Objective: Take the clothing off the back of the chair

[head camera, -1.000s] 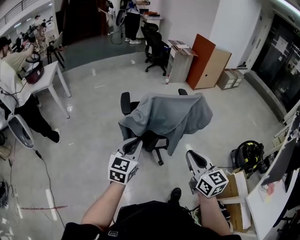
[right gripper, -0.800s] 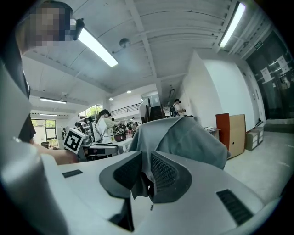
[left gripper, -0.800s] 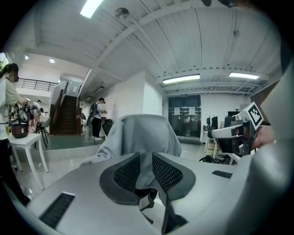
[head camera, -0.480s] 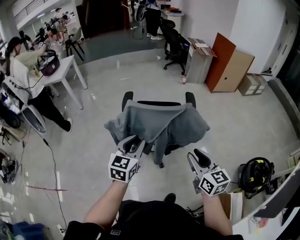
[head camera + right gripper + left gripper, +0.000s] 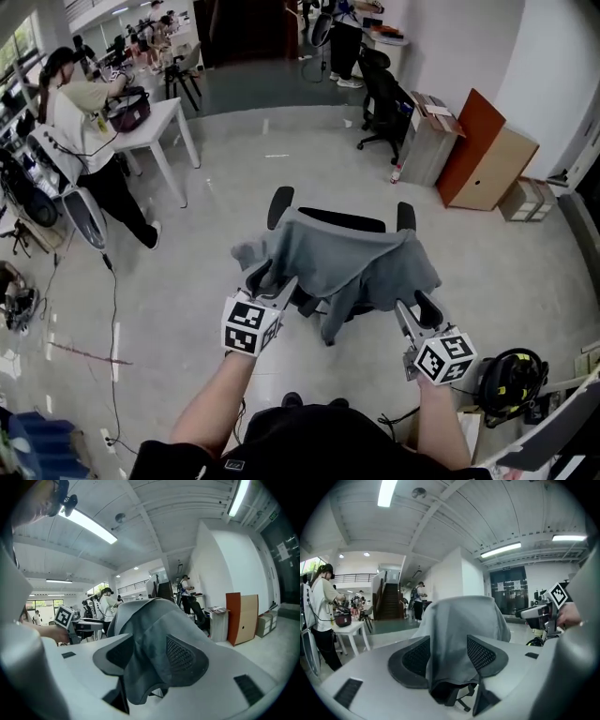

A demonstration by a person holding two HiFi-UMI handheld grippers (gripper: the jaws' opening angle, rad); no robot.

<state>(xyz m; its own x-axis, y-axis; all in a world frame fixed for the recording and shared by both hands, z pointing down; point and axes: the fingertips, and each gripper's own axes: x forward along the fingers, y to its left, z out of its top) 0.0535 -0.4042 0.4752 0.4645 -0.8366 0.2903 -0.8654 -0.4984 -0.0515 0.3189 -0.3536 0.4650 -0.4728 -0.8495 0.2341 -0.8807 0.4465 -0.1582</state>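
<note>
clothing (image 5: 349, 265): plain grey
chair (image 5: 342, 218): black
floor (image 5: 216, 216): pale grey, glossy
leaning board (image 5: 473, 131), upper right: orange-brown
table (image 5: 169, 119): white

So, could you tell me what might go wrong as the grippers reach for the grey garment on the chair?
Both jaws have just been opening, grey garment between them unpinched. 1. The left gripper or right gripper may pinch only a thin fold and slip. 2. Pulling could swivel the black office chair or snag cloth on its armrest.

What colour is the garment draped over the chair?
Plain grey garment, clearest in the head view.
</note>
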